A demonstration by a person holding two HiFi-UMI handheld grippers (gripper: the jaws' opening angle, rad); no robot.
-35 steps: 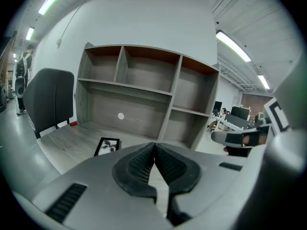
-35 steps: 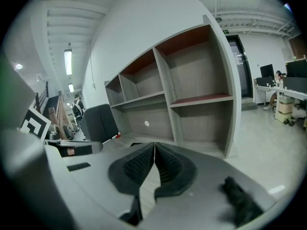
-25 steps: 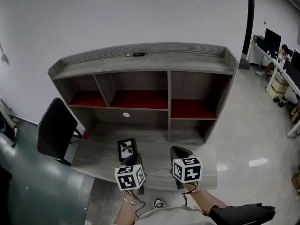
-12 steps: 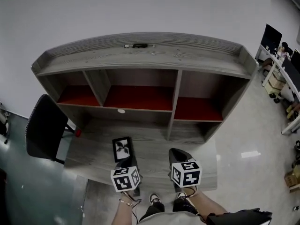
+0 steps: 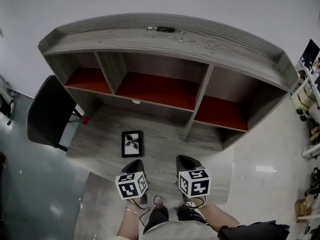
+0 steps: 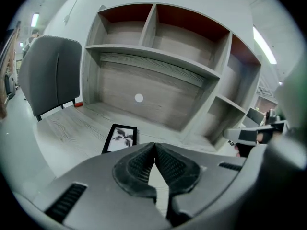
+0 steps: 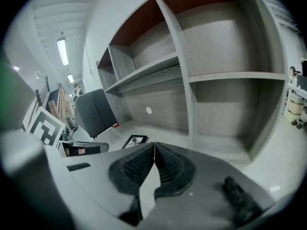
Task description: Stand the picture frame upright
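One picture frame (image 5: 132,143); two closed grippers (image 5: 137,162) (image 5: 181,158)

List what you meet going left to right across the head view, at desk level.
chair → picture frame → right gripper

In the head view, the picture frame (image 5: 132,143) lies flat on the desk (image 5: 100,145), left of centre, in front of the shelf unit (image 5: 165,41). My left gripper (image 5: 135,164) is just below the frame, with my right gripper (image 5: 184,160) to its right. A chair (image 5: 47,111) stands at the desk's left edge.
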